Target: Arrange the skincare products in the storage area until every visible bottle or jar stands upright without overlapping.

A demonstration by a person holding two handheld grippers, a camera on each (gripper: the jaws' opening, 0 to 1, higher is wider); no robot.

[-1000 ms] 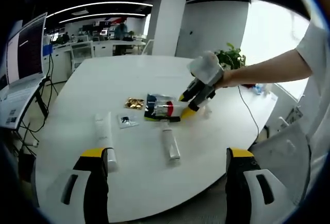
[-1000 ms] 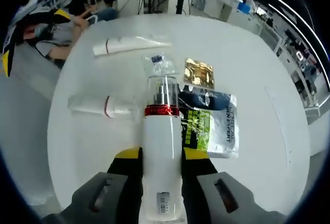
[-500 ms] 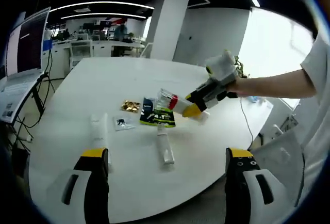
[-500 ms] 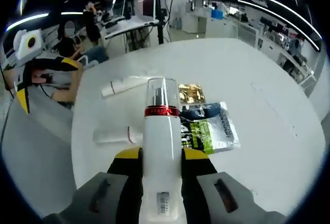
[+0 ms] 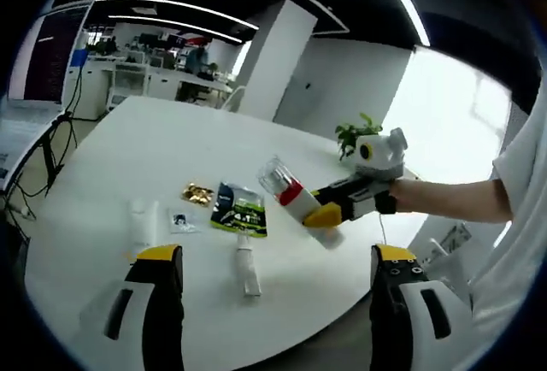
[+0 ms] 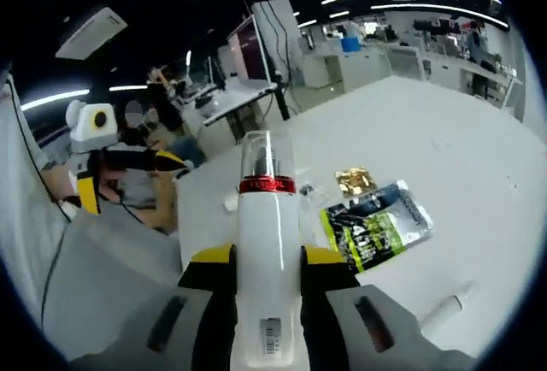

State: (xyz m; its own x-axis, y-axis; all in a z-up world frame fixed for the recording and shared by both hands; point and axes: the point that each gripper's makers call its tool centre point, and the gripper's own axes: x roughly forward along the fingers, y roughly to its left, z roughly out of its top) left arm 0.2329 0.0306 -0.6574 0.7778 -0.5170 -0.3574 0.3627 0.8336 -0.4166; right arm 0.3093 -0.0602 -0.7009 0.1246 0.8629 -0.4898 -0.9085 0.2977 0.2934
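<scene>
Pump bottle (image 6: pixel 269 268), white with red collar and clear cap: clamped between right gripper (image 6: pixel 267 273) fingers, lifted off the tabletop (image 5: pixel 102 174). Sachet (image 5: pixel 240 209), gold packet (image 5: pixel 197 192) and two lying tubes (image 5: pixel 247 270) beneath. Left gripper (image 5: pixel 269 298) fingers apart, empty.

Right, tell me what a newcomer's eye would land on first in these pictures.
First, the white pump bottle with a red band and clear cap, clamped in the right tool and held in the air above the white table. Next, the dark and green sachet lying flat mid-table, with a small gold packet beside it. White tubes lie on their sides nearer the open left tool.
</scene>
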